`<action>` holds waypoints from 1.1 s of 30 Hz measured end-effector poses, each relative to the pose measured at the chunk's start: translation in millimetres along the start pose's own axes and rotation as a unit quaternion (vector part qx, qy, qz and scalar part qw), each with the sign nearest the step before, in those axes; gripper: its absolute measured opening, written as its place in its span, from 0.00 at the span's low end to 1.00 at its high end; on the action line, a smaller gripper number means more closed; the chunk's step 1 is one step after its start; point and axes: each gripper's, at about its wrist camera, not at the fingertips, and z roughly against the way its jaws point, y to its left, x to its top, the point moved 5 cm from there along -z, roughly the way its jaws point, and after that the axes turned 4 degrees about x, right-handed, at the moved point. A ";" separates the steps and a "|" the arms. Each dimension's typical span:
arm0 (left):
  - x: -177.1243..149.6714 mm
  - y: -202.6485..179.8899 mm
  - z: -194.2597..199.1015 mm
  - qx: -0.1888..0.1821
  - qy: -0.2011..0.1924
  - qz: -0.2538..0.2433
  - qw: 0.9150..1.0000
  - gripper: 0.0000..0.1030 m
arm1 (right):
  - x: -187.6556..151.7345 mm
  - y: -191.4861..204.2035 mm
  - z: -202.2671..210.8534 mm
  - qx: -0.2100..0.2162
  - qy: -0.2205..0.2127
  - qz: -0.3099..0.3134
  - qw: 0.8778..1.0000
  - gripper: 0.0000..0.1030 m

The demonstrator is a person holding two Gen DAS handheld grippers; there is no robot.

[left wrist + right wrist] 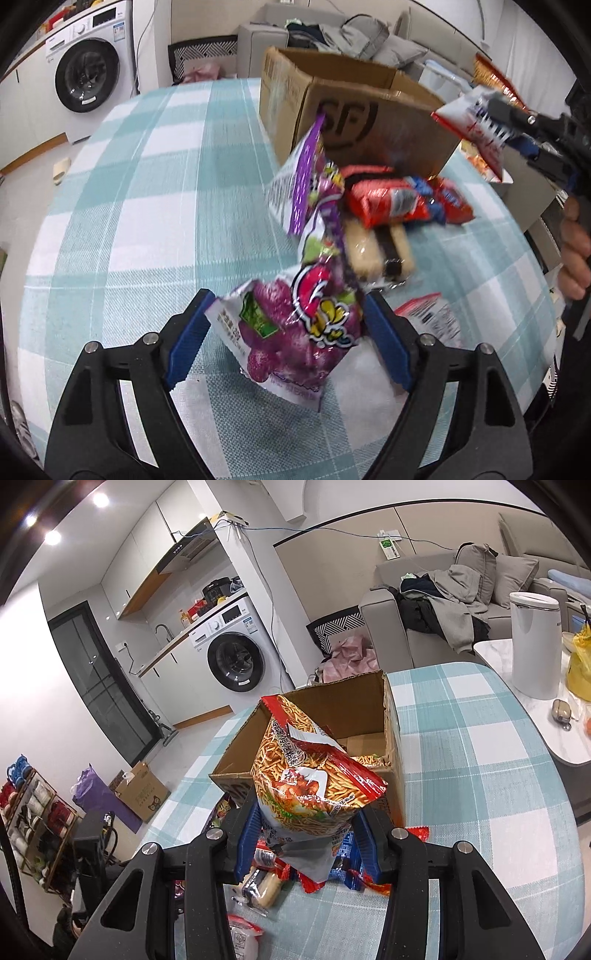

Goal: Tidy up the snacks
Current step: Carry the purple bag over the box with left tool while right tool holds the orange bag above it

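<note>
Glossy foil snack bags (295, 314); matt brown cardboard box (369, 122); woven checked tablecloth (147, 221).

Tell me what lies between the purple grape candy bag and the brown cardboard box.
In the left wrist view, an orange-red foil snack pack lies between the purple grape candy bag and the brown cardboard box, close against the box.

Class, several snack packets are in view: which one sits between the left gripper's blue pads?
The purple grape-printed candy bag. It alone sits between the left gripper's pads; the orange-red wrappers lie on the checked tablecloth.
</note>
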 end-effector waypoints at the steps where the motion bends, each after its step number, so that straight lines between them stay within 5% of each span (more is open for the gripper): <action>1: -1.6 0.3 -2.7 -0.007 0.003 0.004 1.000 0.64 | -0.6 0.1 -0.4 0.000 0.001 0.000 1.000 0.45; 2: -2.8 -0.1 -4.3 -0.029 0.006 0.012 1.000 0.50 | -0.5 1.6 -0.1 0.000 0.001 0.000 1.000 0.45; 5: 0.1 -4.6 -0.2 -0.038 -0.006 0.009 0.999 0.41 | -0.6 3.7 -0.3 0.001 0.001 0.003 1.000 0.45; 14: 31.2 -22.6 36.0 -0.055 -0.061 -0.003 0.997 0.40 | 1.7 4.9 -4.0 0.005 0.001 0.005 1.000 0.45; 33: 158.1 -58.0 70.9 -0.058 -0.158 -0.029 0.985 0.40 | 32.7 5.8 -12.0 0.007 -0.017 0.018 1.000 0.45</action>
